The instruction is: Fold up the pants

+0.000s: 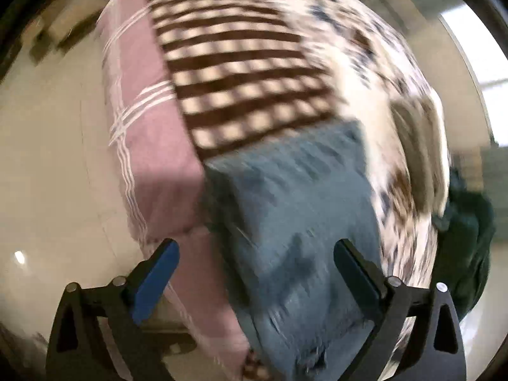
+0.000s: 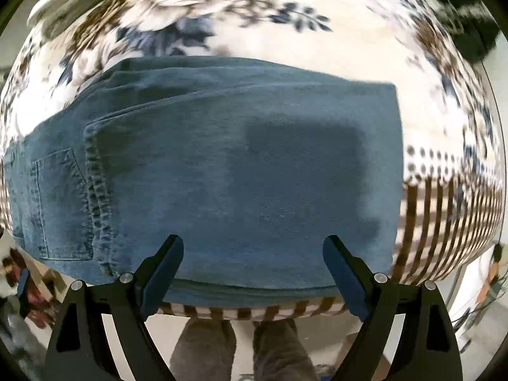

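With both the left tongs (image 1: 256,254) and right tongs (image 2: 253,247) held open and empty, the folded pants (image 2: 222,171), laid on the bed (image 2: 222,16) at twelve o'clock, could be unfolded if snagged.

The pants (image 2: 222,165) are blue denim jeans, folded into a compact flat rectangle and lying at the near edge of the bed. A back pocket and a thick stitched seam show at the left end; the right end is a clean straight fold. From the other side the pants (image 1: 295,197) look blurred, draped toward the bed's corner.
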Demonstrator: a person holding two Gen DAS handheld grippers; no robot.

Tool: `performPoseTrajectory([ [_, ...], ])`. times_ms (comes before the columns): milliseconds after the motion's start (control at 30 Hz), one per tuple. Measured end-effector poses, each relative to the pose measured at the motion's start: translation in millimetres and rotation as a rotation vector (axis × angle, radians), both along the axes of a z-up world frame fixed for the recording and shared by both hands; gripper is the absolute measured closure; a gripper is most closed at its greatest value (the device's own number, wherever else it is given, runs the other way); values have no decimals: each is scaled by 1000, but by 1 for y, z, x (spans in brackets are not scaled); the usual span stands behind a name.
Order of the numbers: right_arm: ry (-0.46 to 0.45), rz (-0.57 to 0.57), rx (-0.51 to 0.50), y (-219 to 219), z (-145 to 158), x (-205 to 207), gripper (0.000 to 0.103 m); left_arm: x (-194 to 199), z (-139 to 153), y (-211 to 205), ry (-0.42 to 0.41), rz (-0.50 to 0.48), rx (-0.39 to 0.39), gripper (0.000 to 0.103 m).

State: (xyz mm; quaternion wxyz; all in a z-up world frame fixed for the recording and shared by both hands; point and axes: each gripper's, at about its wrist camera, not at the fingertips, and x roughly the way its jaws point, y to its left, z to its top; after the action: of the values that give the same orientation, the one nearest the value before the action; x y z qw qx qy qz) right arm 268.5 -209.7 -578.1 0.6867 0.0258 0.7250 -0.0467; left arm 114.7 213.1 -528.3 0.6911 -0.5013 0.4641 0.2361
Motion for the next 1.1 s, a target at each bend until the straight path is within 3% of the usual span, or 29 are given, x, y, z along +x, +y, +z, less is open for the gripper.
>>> performPoseTrajectory([
  [100, 8, 50, -35, 26, 1, 14, 12, 6, -27, 20, -92, 75, -80, 16],
  [167, 11, 62, -53, 41, 0, 22, 12, 7, -36, 29, -117, 98, -88, 53],
  [267, 17, 71, -65, 58, -1, 34, 12, 6, -26, 32, -164, 120, -42, 73],
  [333, 18, 82, -72, 73, -4, 42, 12, 1, -11, 25, -200, 110, -13, 78],
  [433, 26, 109, -79, 104, -4, 50, 12, 1, 18, 15, -279, 41, 46, 79],
  [533, 36, 112, -62, 113, -8, 37, 12, 14, 10, 18, -272, -3, 57, 77],
  [633, 39, 105, -48, 123, -11, 38, 12, 11, -18, 35, -187, 46, -34, 73],
  [700, 43, 106, -44, 130, -11, 35, 12, 1, -22, 38, -209, 85, -79, 72],
  [1000, 79, 38, -55, 102, -29, 24, 12, -1, 13, 14, -239, 35, 55, 73],
  [1100, 80, 22, -60, 94, -30, 23, 12, 10, 7, 11, -239, 3, 84, 69],
])
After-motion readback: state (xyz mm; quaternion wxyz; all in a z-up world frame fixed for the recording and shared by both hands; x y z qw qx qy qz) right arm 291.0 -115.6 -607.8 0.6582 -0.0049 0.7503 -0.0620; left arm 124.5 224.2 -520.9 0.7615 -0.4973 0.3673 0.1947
